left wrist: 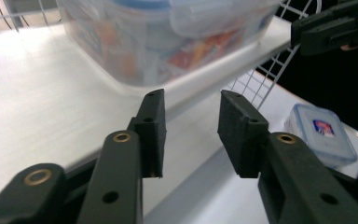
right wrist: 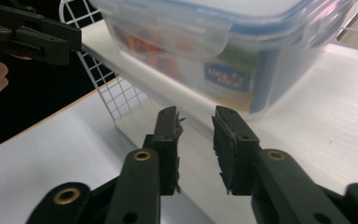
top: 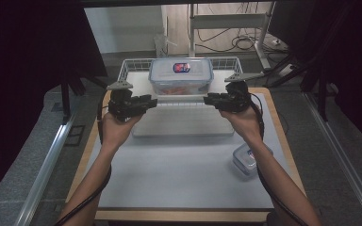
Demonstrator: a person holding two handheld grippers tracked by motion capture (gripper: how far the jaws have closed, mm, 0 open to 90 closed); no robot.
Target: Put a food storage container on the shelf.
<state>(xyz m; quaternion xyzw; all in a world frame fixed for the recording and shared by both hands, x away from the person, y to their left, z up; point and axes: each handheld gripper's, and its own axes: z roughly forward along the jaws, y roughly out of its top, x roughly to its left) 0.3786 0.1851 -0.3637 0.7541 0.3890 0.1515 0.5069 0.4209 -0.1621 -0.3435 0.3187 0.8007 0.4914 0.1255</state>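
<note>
Food fills the one large clear lidded container [top: 181,75], which sits on a white board [top: 181,120] inside a wire basket [top: 132,63] at the far edge of the tabletop [top: 179,169]. Its contents are blurred in both gripper views, and the top edges of those views cut off its lid. A second, small lidded container [top: 246,159] lies near the right edge of the tabletop, partly behind the right forearm. Two grippers flank the board's near corners. The left gripper [top: 148,101] holds its jaws apart with nothing between them; the large container stands just beyond its fingertips [left wrist: 151,121], not touching. The right gripper [top: 210,100] likewise has its jaws parted and empty, with the container just past them above the board's edge.
</note>
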